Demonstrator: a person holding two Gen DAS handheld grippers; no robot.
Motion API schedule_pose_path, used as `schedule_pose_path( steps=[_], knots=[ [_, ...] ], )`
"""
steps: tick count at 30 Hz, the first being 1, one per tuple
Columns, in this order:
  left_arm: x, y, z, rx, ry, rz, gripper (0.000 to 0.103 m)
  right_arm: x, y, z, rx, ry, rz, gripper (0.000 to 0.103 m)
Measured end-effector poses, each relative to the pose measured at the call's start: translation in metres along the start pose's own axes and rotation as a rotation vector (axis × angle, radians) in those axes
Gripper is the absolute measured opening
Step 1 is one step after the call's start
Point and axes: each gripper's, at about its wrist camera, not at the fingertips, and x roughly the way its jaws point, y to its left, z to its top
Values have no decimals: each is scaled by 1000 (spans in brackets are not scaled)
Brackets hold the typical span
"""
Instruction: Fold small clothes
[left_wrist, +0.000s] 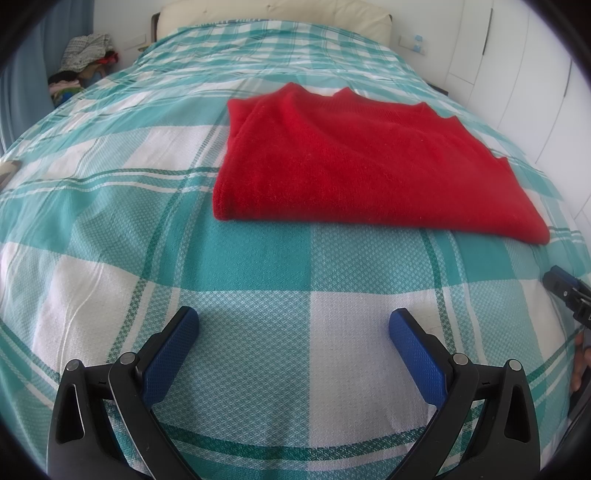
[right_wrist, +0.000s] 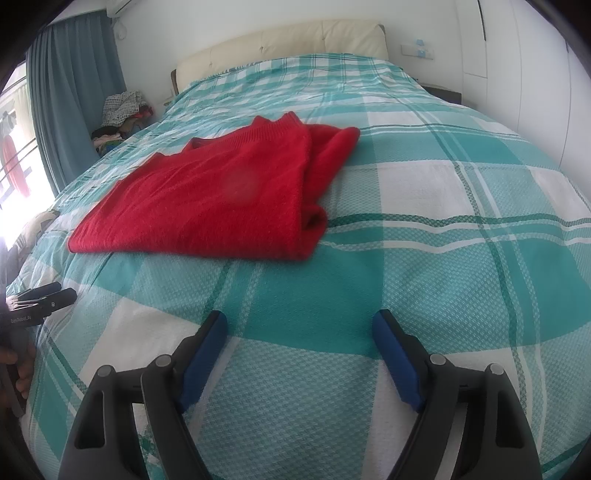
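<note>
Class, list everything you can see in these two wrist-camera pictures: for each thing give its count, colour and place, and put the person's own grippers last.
Folded red knitted sweater: one, red, lying flat on the bed ahead of both grippers.
Teal-and-white checked bedspread: one, teal and white, covering the whole bed.
Cream padded headboard: one, cream, at the far end of the bed.
Pile of mixed clothes: one heap, grey, dark and red, beside the bed's far left corner.
Blue curtain: one, blue, by the window on the left.
White wardrobe doors: several, white, along the right wall.
Left gripper: one, black with blue pads, open over the bedspread, holding nothing.
Right gripper: one, black with blue pads, open, holding nothing.
</note>
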Motion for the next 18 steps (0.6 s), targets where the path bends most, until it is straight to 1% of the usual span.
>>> schedule_pose_path(
  steps=[9, 18],
  knots=[
    [0, 0, 0, 0, 0, 1, 103, 1, 1, 1, -9, 3, -10, 81],
    [0, -1, 0, 0, 1, 1, 103, 3, 9, 1, -50, 11, -69, 83]
  ],
)
